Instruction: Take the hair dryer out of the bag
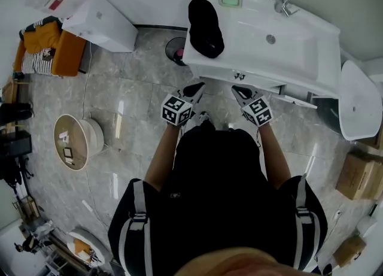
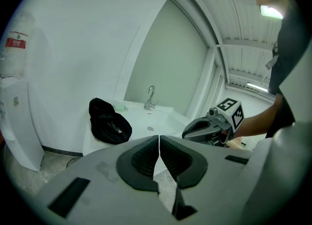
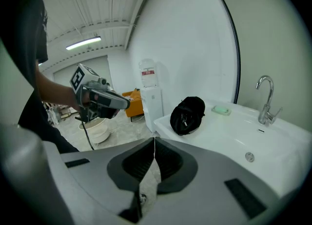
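Observation:
A black soft bag (image 1: 205,26) lies on the left end of the white sink counter (image 1: 299,59). The left gripper view has the bag (image 2: 109,121) ahead on the left, and the right gripper view shows the bag (image 3: 187,115) at the counter's near corner. No hair dryer shows; the bag's inside is dark. My left gripper (image 1: 194,92) and right gripper (image 1: 241,93) hover side by side just short of the counter's front edge, both shut and empty. The jaws of the left gripper (image 2: 158,138) and the right gripper (image 3: 155,141) meet with nothing between them.
A faucet (image 1: 282,0) and a green soap bar (image 1: 230,0) stand at the back of the counter. A white cabinet (image 1: 99,22) is at the left wall. A round bin (image 1: 76,142) sits on the tiled floor, a toilet (image 1: 359,101) at the right.

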The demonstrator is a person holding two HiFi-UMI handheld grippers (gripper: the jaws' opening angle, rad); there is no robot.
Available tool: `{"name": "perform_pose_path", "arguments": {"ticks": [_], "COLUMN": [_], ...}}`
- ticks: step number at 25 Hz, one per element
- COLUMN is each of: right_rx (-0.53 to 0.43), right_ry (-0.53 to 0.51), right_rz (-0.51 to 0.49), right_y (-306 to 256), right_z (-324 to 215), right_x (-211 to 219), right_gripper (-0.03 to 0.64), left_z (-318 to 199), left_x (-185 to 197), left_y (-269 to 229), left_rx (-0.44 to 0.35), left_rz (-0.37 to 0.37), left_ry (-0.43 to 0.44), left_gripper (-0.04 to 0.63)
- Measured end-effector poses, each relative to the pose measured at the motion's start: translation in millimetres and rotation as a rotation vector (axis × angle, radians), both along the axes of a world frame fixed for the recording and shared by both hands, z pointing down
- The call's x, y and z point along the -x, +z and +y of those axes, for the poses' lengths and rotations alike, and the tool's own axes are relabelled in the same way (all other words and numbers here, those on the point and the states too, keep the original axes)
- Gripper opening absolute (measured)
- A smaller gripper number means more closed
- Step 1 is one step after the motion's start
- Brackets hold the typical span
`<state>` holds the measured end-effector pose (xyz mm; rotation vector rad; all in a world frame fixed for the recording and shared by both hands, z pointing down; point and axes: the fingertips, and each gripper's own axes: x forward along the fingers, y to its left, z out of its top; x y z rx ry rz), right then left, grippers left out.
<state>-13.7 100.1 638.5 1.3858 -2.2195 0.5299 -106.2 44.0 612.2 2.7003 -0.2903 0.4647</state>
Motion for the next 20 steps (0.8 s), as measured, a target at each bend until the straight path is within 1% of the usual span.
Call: {"name": "perform_pose_path", "arguments": {"ticks": [5,10,13,20], "right_rx": [-0.005,0.005,0.008,-0.003], "right_ry": [0.021,0.019,0.024,0.018], "right_rz": [0.003,0.010,0.009,-0.009], "right_y": [2,6,6,6], "right_z": [-16,-24,-30,-52], "right_x": [12,21,19,14], "right_gripper": [0.061,0.061,0.061,0.061], "left_z": [-14,-28,-34,-49], "left_x": [10,16,17,19], "left_y": [4,4,3,4], "left_rx": [0.003,0.008,0.008,0.007], "left_rz": [0.002,0.012,0.015,-0.005], "left_ry": [0.022,0.015,0.013,-0.001], "left_gripper": [0.017,0.017,0.017,0.017]}}
